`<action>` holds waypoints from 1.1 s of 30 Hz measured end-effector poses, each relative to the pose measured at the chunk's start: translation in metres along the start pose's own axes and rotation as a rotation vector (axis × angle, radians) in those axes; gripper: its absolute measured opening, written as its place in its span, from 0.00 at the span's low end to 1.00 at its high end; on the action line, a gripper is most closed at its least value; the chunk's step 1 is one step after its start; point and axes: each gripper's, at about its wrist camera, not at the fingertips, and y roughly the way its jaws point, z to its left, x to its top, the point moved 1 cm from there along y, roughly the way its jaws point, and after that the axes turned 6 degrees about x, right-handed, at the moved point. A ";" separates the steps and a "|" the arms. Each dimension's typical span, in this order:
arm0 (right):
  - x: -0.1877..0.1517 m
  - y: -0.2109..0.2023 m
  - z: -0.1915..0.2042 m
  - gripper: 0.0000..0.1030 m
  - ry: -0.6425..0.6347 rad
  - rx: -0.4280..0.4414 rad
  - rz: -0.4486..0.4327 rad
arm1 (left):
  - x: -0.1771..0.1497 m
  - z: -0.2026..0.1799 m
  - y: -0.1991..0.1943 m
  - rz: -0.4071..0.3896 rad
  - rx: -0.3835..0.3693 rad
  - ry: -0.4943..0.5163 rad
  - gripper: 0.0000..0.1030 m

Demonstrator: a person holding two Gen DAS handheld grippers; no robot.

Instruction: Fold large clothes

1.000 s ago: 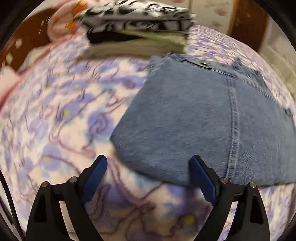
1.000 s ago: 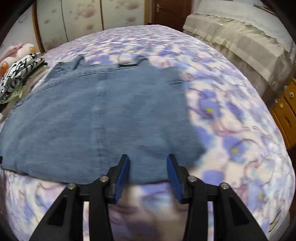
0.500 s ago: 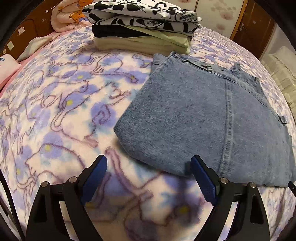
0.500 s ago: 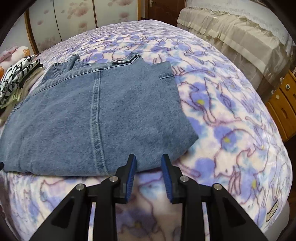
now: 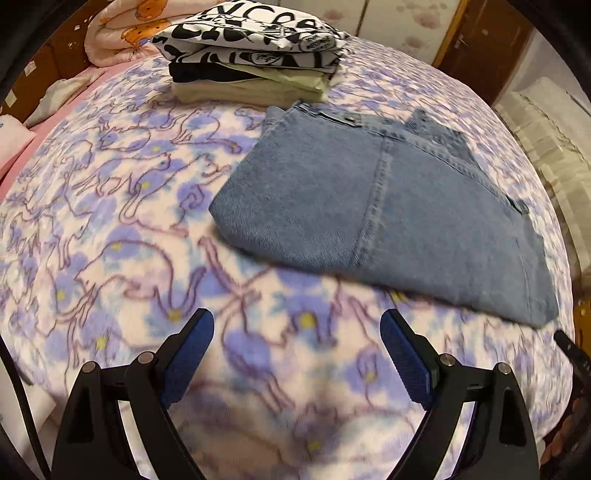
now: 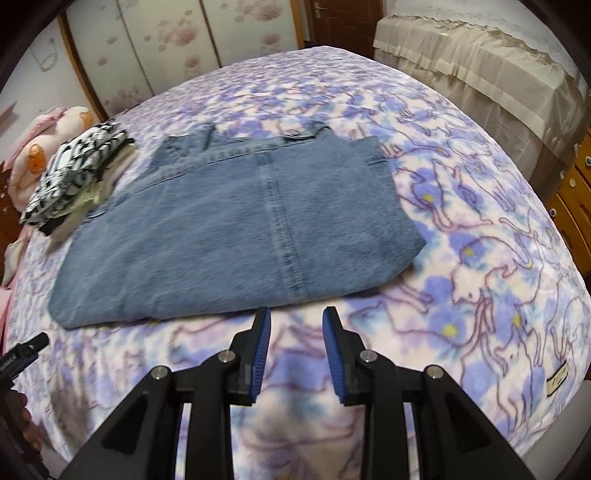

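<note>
my right camera shows a brown wooden door (image 6: pixel 321 18) and a beige covered bed (image 6: pixel 480 66) far off; my left camera shows the stack of folded clothes (image 5: pixel 255 62) up close. i count one folded blue denim garment (image 6: pixel 240 229), lying flat on the fuzzy purple flower blanket (image 6: pixel 480 258), just right of the stack. my left gripper (image 5: pixel 297 354) is spread wide over bare blanket. my right gripper (image 6: pixel 295 350) has a small gap, pinching nothing, near the denim's near edge.
</note>
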 end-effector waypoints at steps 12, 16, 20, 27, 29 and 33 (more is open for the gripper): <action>-0.010 -0.040 0.055 0.37 -0.089 0.097 -0.088 | -0.021 0.001 -0.032 0.026 -0.131 -0.009 0.88; -0.014 -0.037 0.067 0.37 -0.113 0.122 -0.120 | -0.019 -0.003 -0.024 0.042 -0.201 -0.032 0.88; -0.017 -0.019 0.079 0.37 -0.139 0.129 -0.103 | -0.017 -0.004 0.001 0.072 -0.258 -0.070 0.88; -0.009 0.021 0.091 0.37 -0.144 0.138 -0.065 | -0.004 0.003 0.058 0.098 -0.360 -0.190 0.88; -0.005 0.031 0.094 0.37 -0.148 0.141 -0.066 | 0.005 0.004 0.075 0.079 -0.374 -0.220 0.88; 0.004 0.051 0.100 0.37 -0.159 0.143 -0.066 | 0.024 0.008 0.099 0.017 -0.393 -0.271 0.88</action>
